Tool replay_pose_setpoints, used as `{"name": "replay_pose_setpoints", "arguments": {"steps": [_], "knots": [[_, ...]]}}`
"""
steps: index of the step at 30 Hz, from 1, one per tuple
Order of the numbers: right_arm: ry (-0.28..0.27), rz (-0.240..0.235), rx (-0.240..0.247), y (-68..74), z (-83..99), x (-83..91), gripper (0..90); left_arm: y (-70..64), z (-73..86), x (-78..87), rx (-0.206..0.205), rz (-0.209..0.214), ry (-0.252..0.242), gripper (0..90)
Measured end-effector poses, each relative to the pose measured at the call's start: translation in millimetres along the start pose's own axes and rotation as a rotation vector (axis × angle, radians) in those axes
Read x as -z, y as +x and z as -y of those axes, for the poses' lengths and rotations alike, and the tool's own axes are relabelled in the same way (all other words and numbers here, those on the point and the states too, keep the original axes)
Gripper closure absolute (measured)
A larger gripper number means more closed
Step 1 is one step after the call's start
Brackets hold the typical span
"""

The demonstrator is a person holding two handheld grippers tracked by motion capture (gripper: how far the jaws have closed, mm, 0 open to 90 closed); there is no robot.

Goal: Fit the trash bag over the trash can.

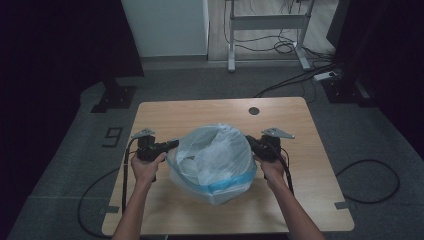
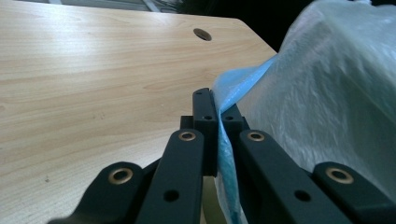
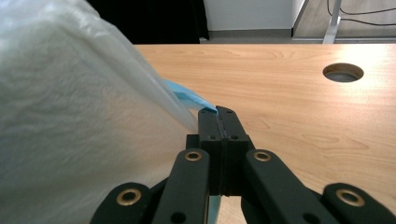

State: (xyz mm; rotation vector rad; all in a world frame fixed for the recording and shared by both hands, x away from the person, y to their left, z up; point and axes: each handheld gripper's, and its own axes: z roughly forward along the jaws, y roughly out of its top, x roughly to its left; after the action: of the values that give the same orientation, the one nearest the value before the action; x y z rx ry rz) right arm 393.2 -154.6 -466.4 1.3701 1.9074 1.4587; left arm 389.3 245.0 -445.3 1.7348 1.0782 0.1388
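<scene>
High view: a wooden table (image 1: 300, 165) stands on a grey carpeted floor (image 1: 75, 165), and a person's two bare forearms reach in from the near edge, one to each side of a large plastic bag (image 1: 212, 162) in the middle of the table. The bag is whitish and see-through with a blue band (image 1: 227, 184) along its rim, puffed up and open toward the top; inside it shows crumpled pale plastic, and I cannot tell what else it holds. The left hand (image 1: 146, 167) holds the left tool (image 1: 172, 144) level, pointing inward at the bag's left edge; the right hand (image 1: 272, 167) holds the right tool (image 1: 248, 140) the same way at the bag's right edge. A black cable (image 1: 125, 175) trails from the left tool toward the near edge of the table. A round hole (image 1: 254, 110) sits in the table near its far edge.

In the left gripper view the left tool (image 2: 218, 116) has its jaws pressed together on the blue band (image 2: 238, 86) of the bag. In the right gripper view the right tool (image 3: 218, 114) is likewise clamped tight, with the blue band (image 3: 187, 98) caught at its tips and the bag (image 3: 70, 121) bulging beside it.

On the floor left of the table a dark mark (image 1: 113, 136) reads like the digit 9
</scene>
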Motion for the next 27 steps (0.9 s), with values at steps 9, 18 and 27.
{"name": "replay_pose_setpoints", "arguments": {"steps": [9,18,27], "knots": [[-0.049,0.009,-0.01,-3.5,7.2,9.6,79.6,-5.0,3.8,3.5,-0.024,-0.007,-0.021,85.4],[-0.181,-0.016,-0.008,-4.4,-4.5,62.9,55.0,-10.2,-2.9,33.7,-0.064,0.01,-0.151,38.3],[-0.167,-0.22,0.051,24.7,24.9,111.6,39.4,-13.1,0.4,41.6,-0.061,0.055,-0.115,38.5]]}}
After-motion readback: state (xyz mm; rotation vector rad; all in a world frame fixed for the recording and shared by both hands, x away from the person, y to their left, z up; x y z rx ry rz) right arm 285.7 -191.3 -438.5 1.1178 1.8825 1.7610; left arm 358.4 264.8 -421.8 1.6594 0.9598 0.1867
